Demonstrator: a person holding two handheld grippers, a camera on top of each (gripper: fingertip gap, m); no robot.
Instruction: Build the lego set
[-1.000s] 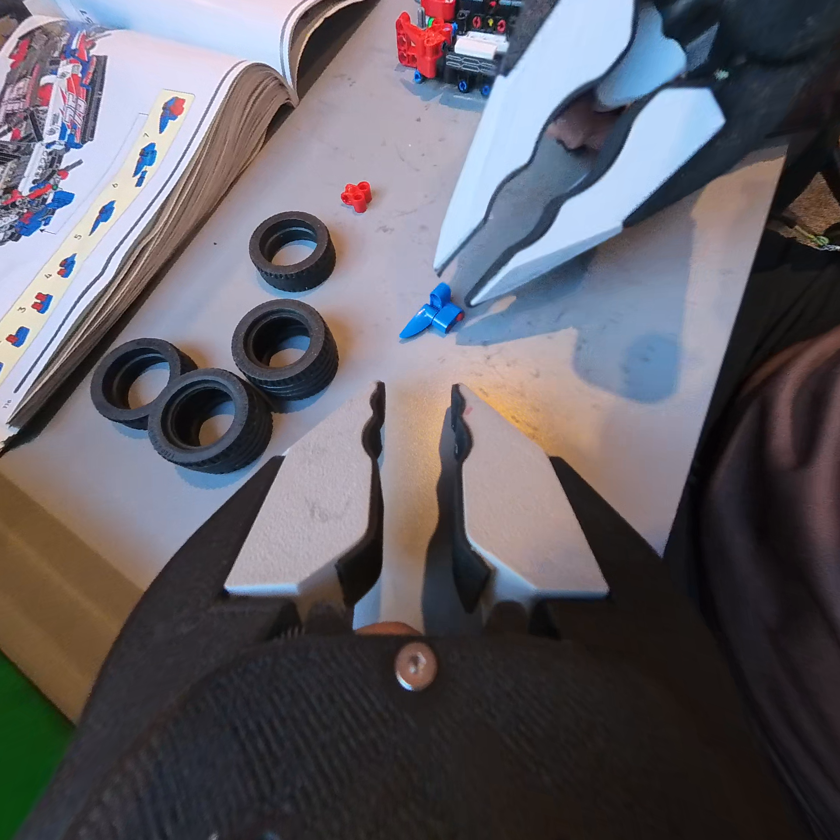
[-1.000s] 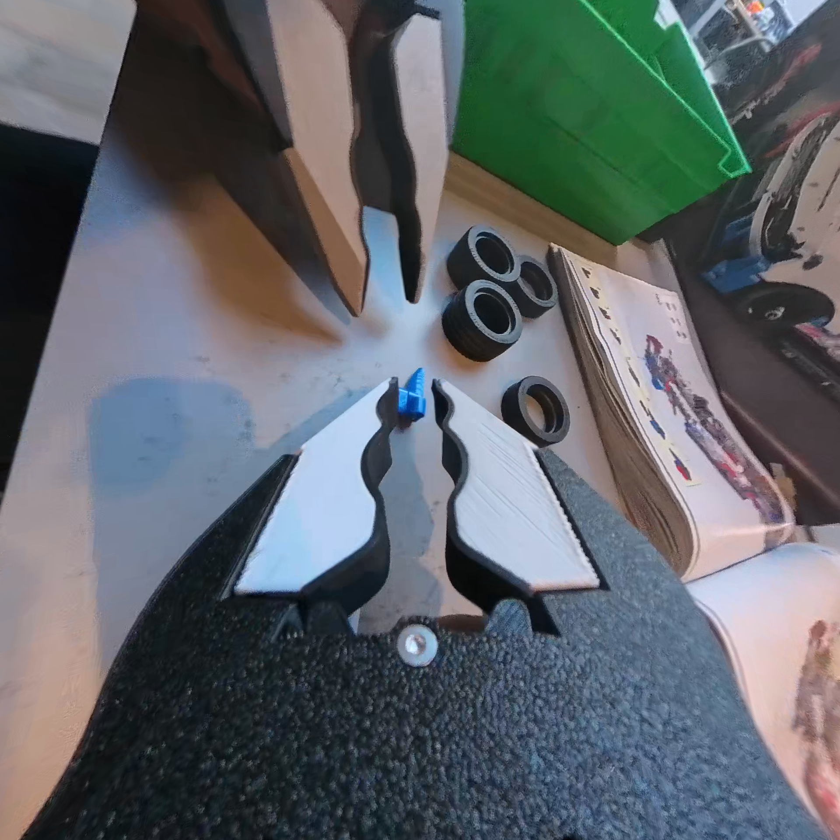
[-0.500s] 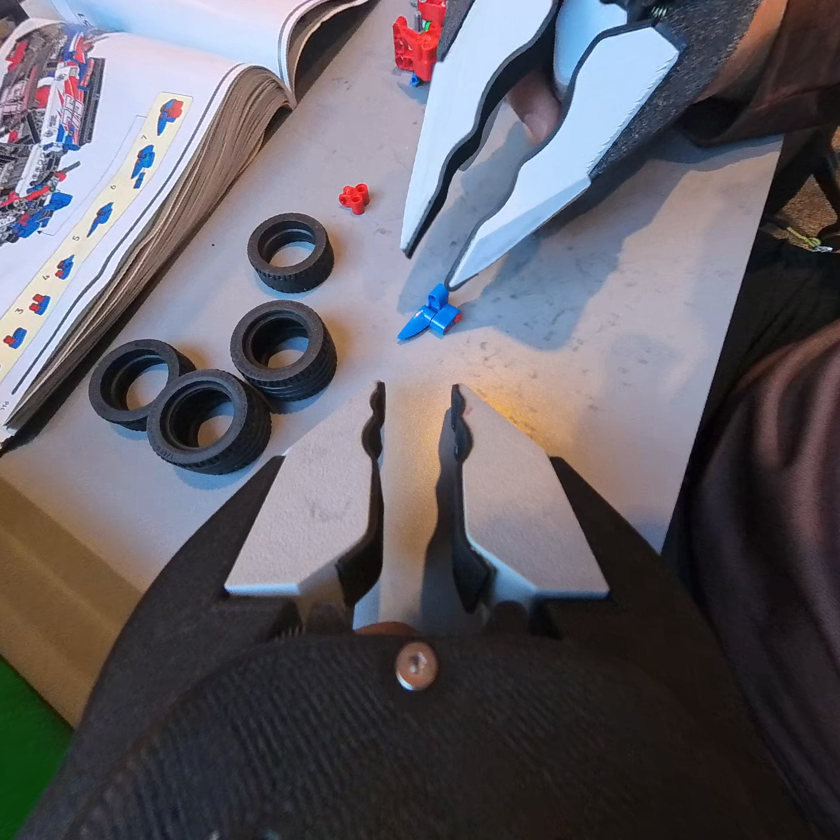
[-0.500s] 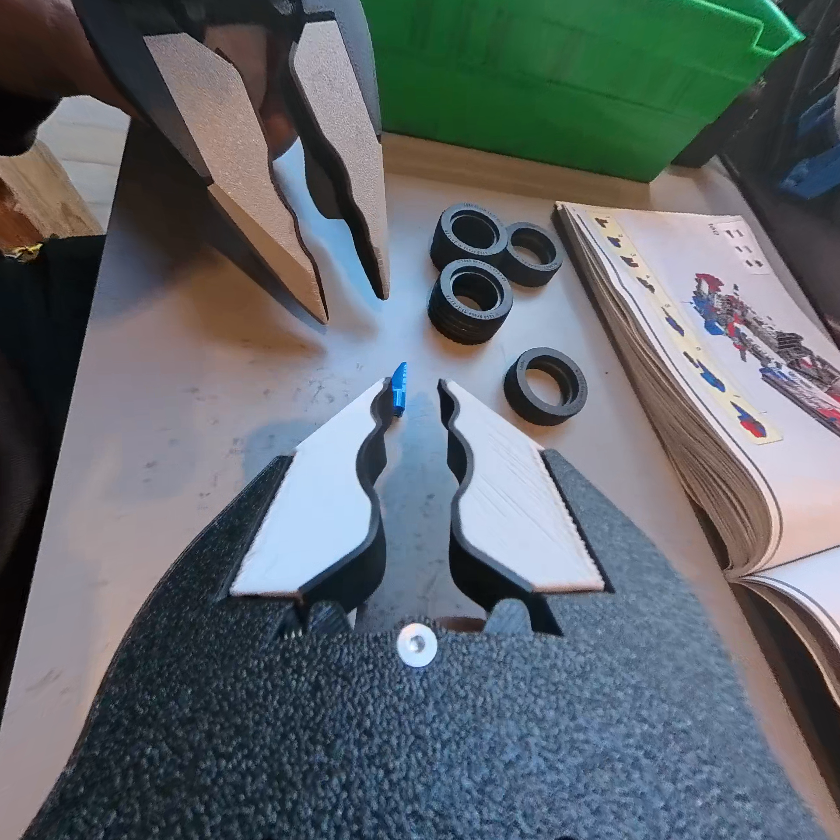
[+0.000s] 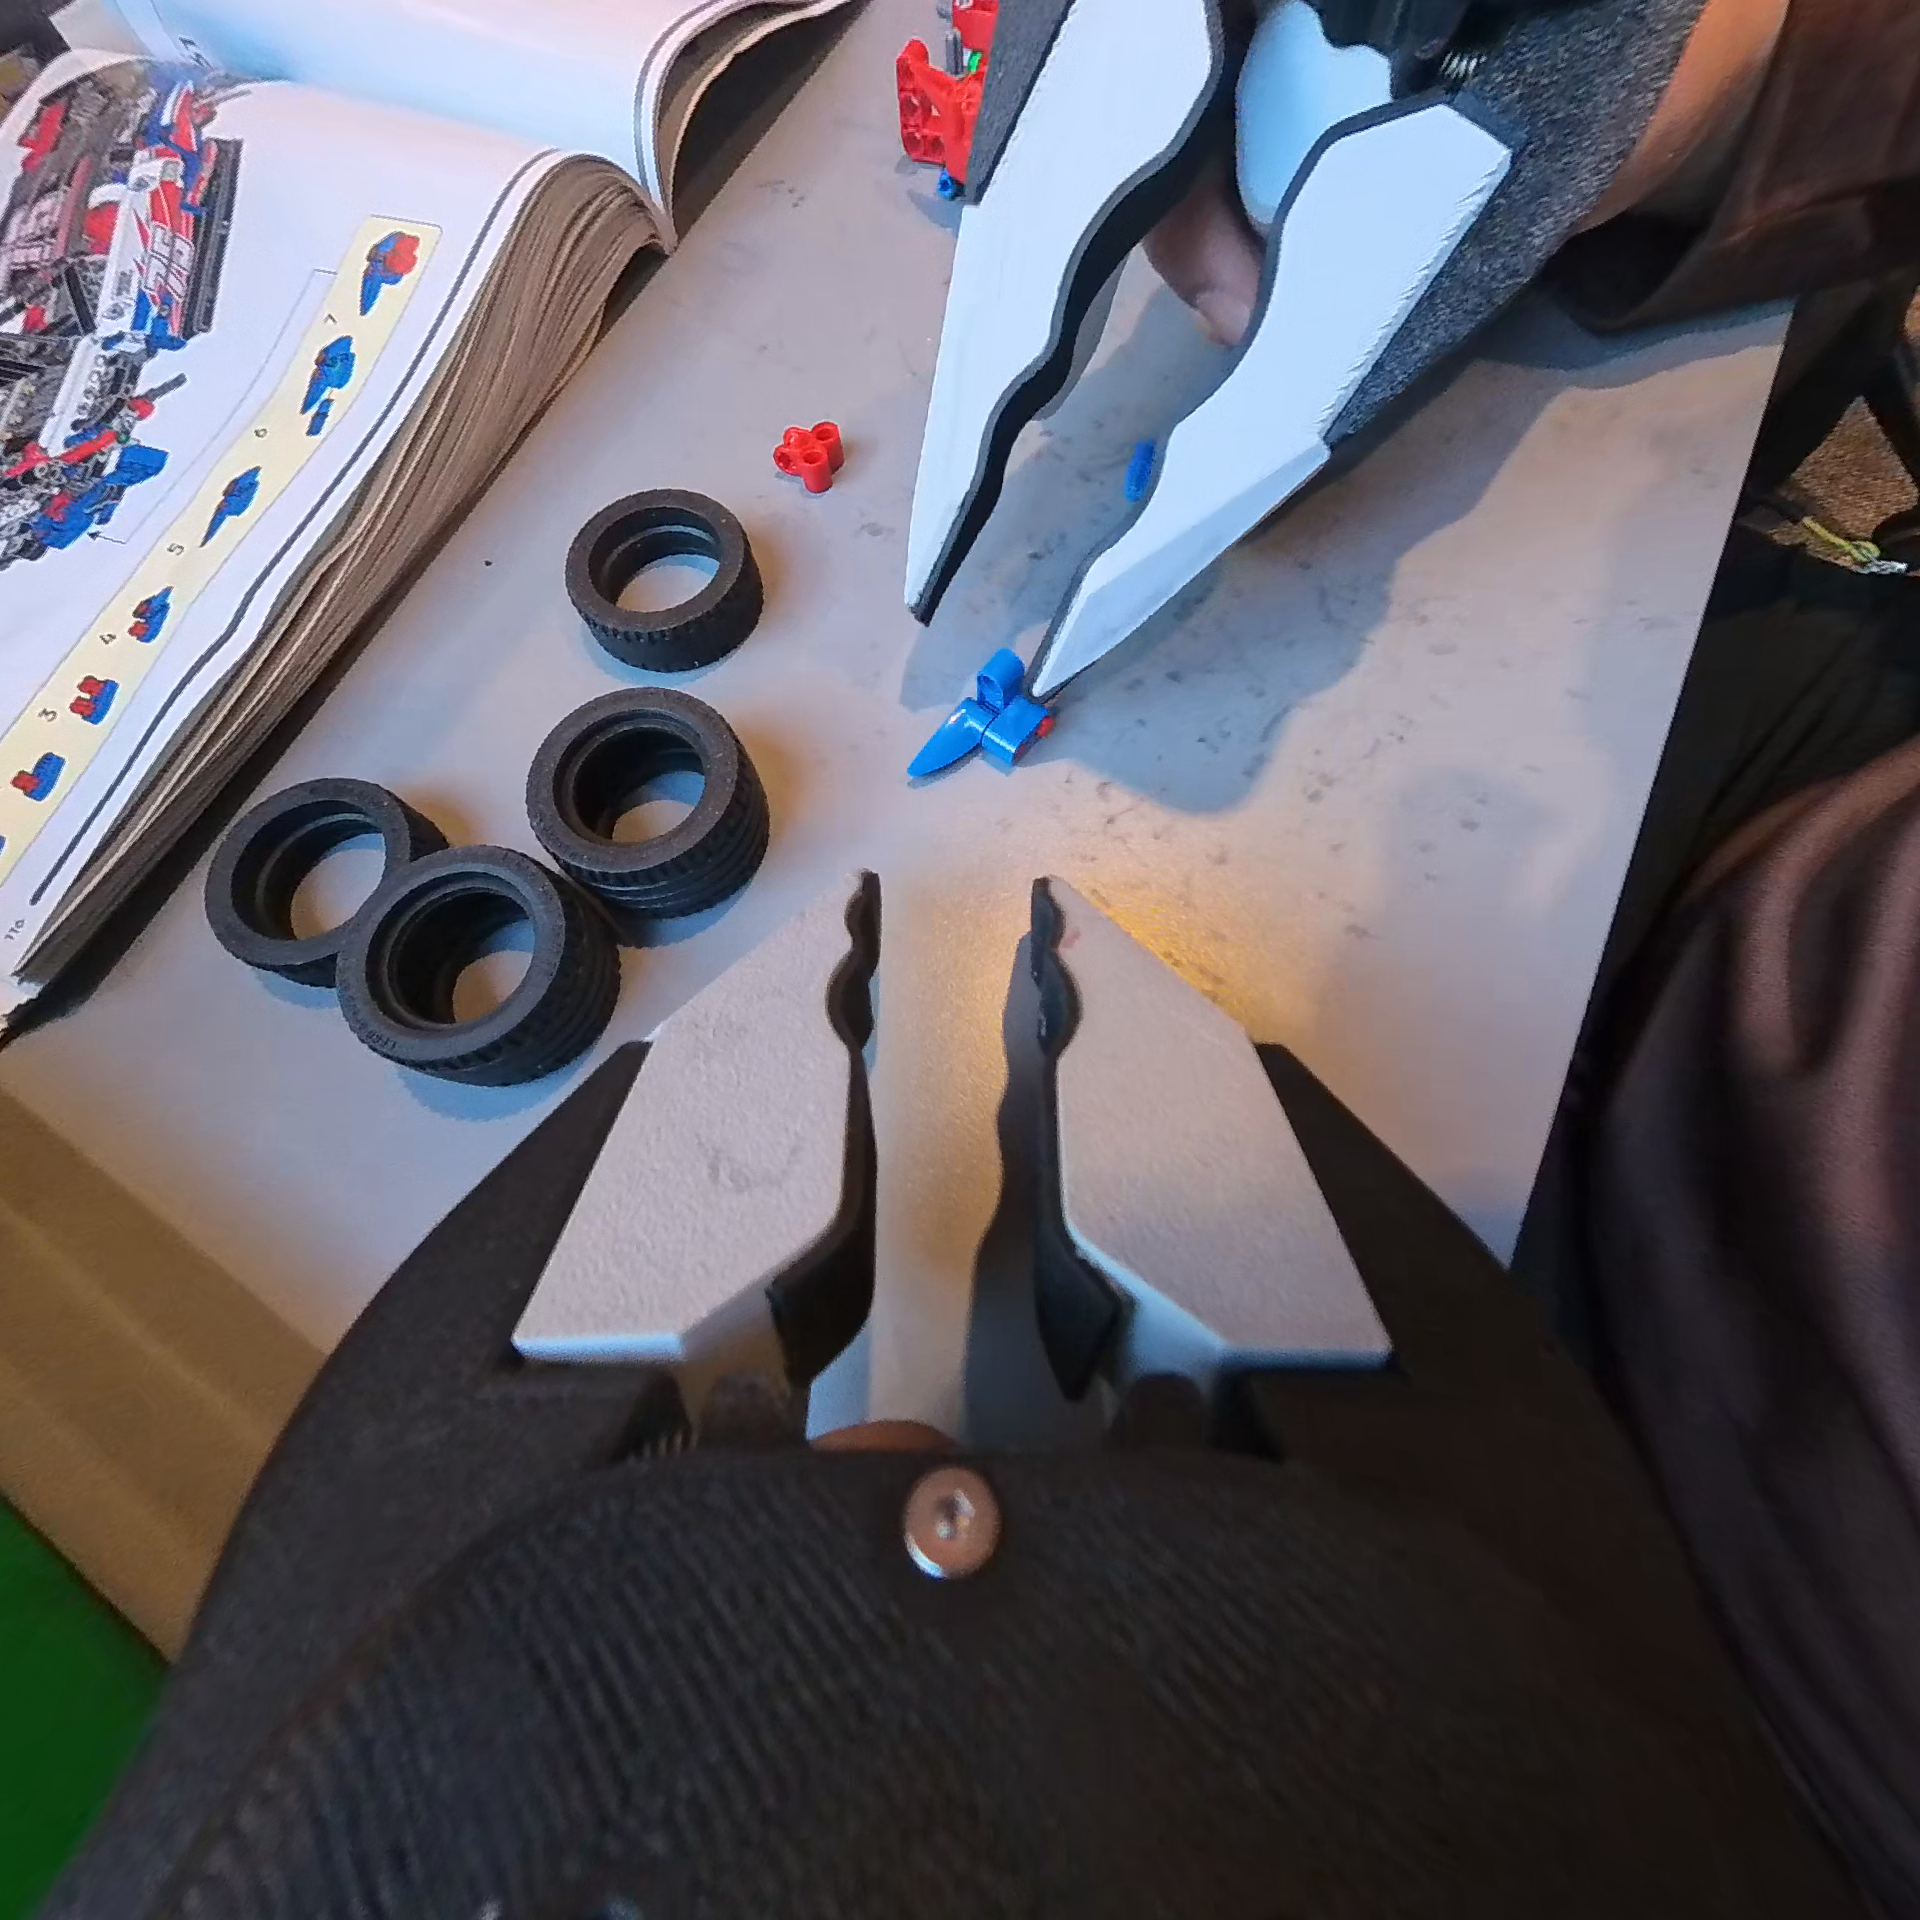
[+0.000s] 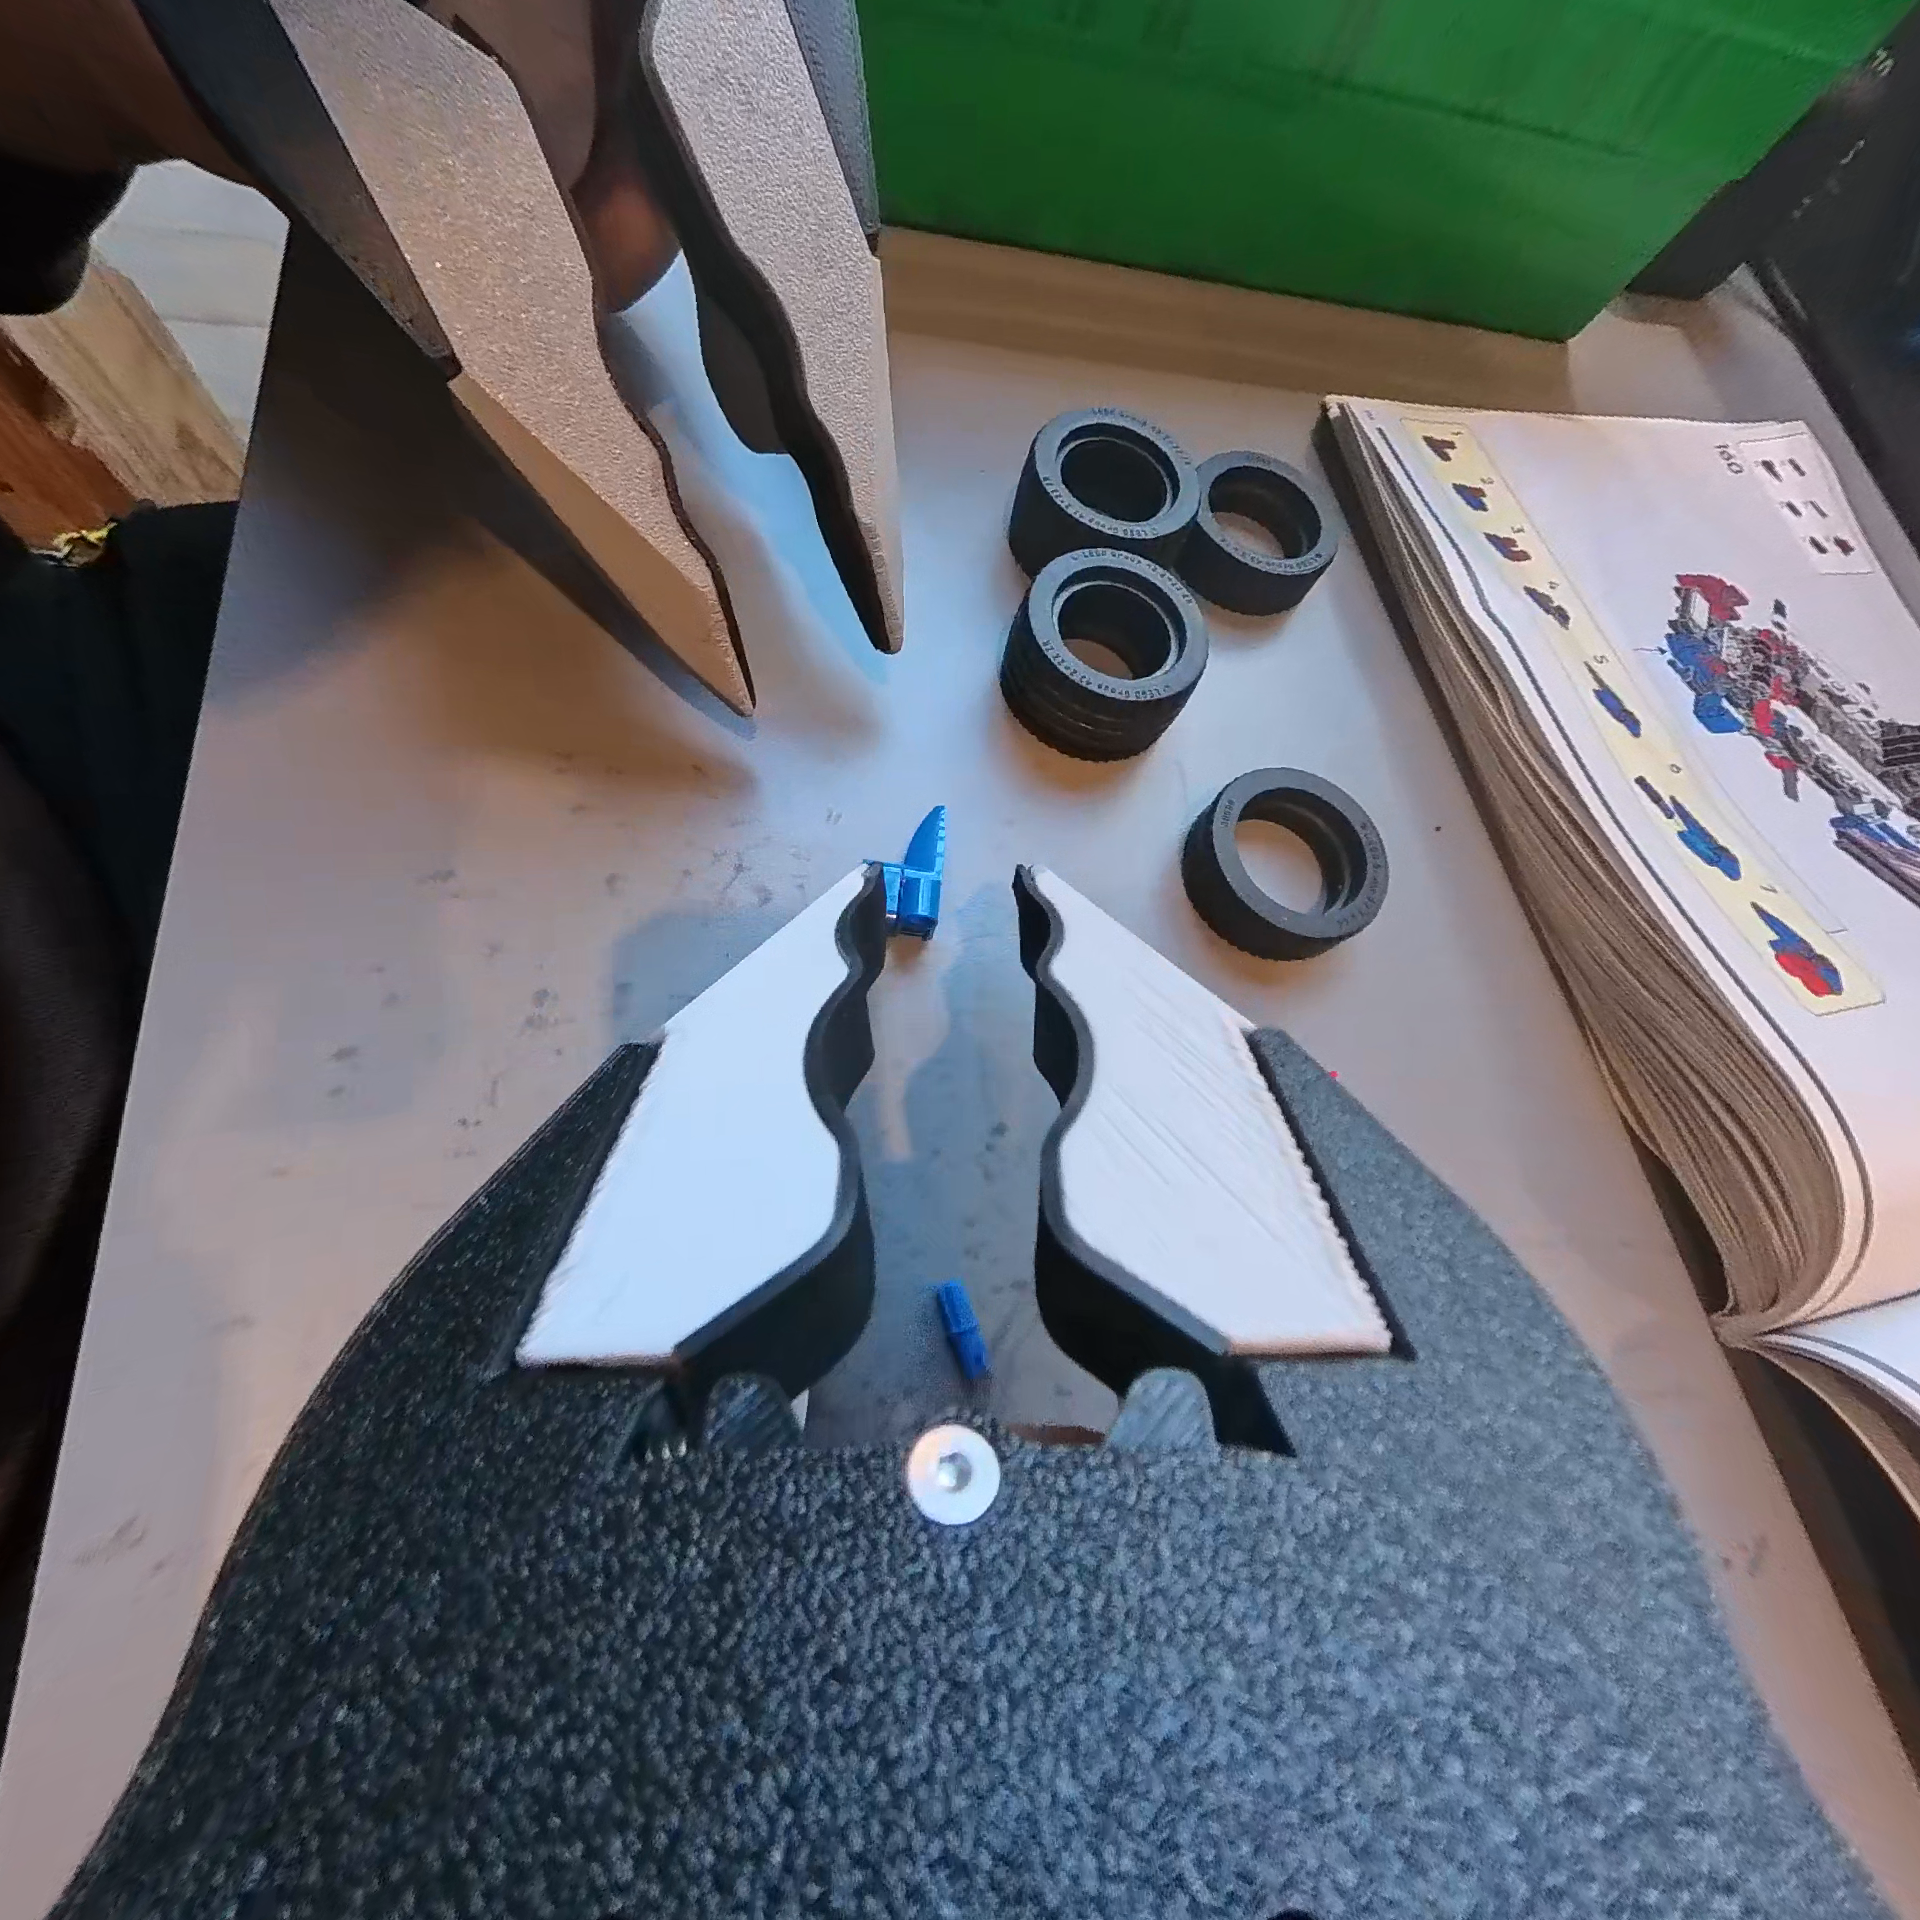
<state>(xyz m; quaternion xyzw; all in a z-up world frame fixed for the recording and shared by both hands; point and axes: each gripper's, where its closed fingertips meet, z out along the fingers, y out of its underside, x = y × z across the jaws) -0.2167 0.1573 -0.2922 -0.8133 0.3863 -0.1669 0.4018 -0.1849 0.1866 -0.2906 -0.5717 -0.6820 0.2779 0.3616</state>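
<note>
A small blue lego piece [image 5: 982, 722] with a pointed end lies on the grey table [image 5: 1299, 831]. My right gripper [image 5: 980, 652] is open just over it, one fingertip touching it; in the right wrist view the piece [image 6: 916, 883] sits against the left fingertip of that gripper [image 6: 945, 881]. A tiny blue pin [image 6: 961, 1314] lies on the table between the right fingers, also visible in the left wrist view [image 5: 1140, 468]. My left gripper [image 5: 954, 888] is open and empty, a little short of the blue piece, and faces the right one [image 6: 810, 675].
Several black tyres [image 5: 649, 798] lie left of the grippers [image 6: 1103, 649]. A small red connector [image 5: 808, 454] lies beyond them. An open instruction book [image 5: 260, 343] is at the side [image 6: 1662, 727]. A partly built red model [image 5: 935, 104] stands at the far end. A green bin [image 6: 1351, 135] stands behind the table. The grippers' ends are close to 5 cm from one another. From my right tips it is roughly 7 cm to the small red connector [image 5: 808, 454]; from my left, 12 cm.
My right gripper has swung round and opened a little wider, its tip staying by the blue piece. The tiny blue pin now shows between its fingers. My left gripper has hardly moved.
</note>
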